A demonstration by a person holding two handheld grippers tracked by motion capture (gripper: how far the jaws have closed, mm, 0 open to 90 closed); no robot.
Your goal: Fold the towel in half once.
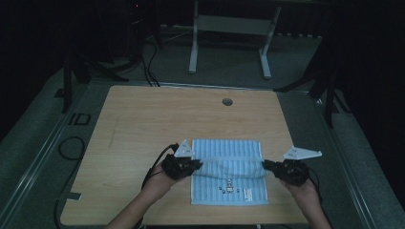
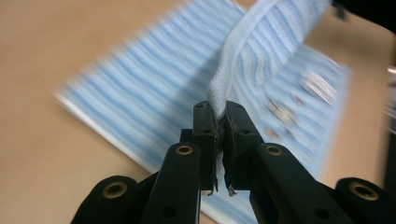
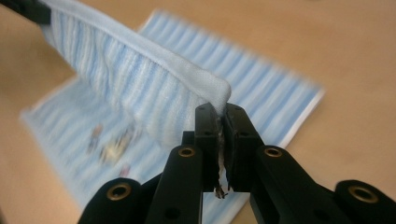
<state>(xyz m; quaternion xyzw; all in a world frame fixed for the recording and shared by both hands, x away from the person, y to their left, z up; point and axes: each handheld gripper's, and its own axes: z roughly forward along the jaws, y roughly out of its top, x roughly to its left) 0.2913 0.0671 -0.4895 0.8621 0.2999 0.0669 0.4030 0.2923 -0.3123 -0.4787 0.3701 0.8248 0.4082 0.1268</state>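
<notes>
Towel: your blue-and-white striped towel (image 1: 228, 167) lies on the near half of the wooden table (image 1: 143, 119), between your two hands; its far part is lifted and stretched between the grippers as a raised band across the middle, over the part that lies flat; the near part stays flat on the wood.
Towel print: a small printed motif (image 1: 229, 186) and a small label just to its right sit near the towel's near edge; too small for you to read.
Left gripper: your left gripper (image 2: 220, 116) has its jaws pressed together on a corner of the towel; in the left gripper view the cloth rises from between the pads and runs up and to the right; in the high view it sits at the towel's left edge (image 1: 197, 164).
Right gripper: your right gripper (image 3: 220, 114) is clamped on the other corner, a thick white hem bunched at the tips; in the high view it sits at the towel's right edge (image 1: 266, 165).
Hands: your left hand (image 1: 157, 183) and right hand (image 1: 303, 191) come in from the near edge, well apart, one at each side of the towel.
Table: a round cable hole (image 1: 227, 101) sits near the far edge, well apart from the towel.
</notes>
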